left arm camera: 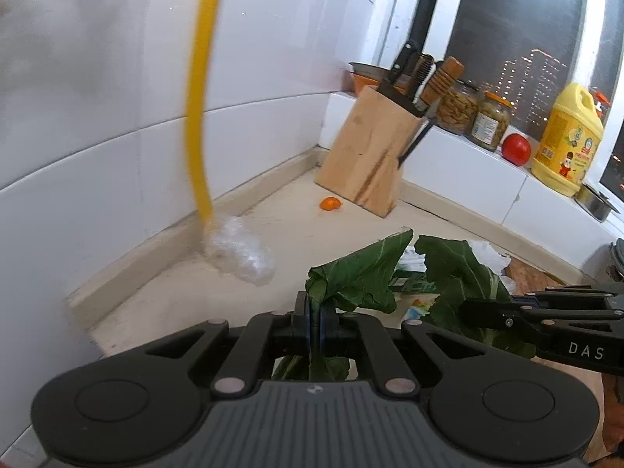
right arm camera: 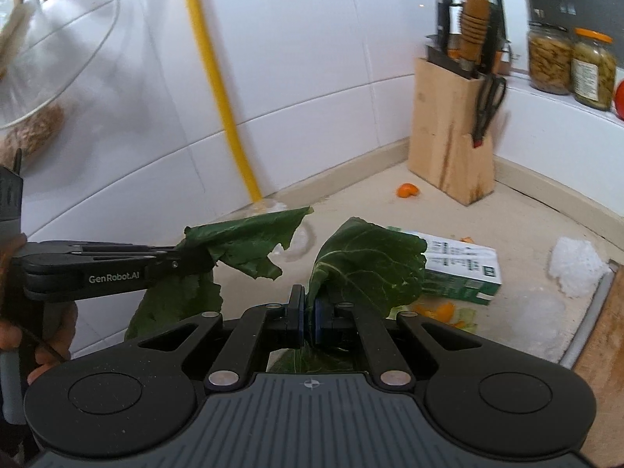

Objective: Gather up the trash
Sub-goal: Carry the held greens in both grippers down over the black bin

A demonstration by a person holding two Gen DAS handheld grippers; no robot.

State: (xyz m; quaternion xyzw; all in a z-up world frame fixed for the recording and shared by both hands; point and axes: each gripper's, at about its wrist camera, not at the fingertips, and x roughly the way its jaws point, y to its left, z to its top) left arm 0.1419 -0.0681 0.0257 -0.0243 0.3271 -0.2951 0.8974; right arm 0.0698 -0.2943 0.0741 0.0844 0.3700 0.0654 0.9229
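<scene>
A home kitchen: white wall tiles (left arm camera: 273, 58) rise behind a beige worktop (left arm camera: 280, 230), where a wooden knife block (left arm camera: 366, 152) stands near pickle jars (left arm camera: 458, 107) and an oil jug (left arm camera: 567, 144).

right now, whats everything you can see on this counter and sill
leaf: 2, dark green, one in each gripper, second
carton: 1, white and green, lying on the counter
peel pieces: several, orange, by the knife block and by the carton
clumps: 2, white, one near a wooden board, other at the hose end
hose: 1, yellow, down the tiled wall
knife block: 1, pale wood, corner
jars: 2, glass, sill
tomato: 1, red, sill
jug: 1, yellow, sill
left gripper: black, shut on a leaf
right gripper: black, shut on a leaf
hand: 1, on left gripper handle
</scene>
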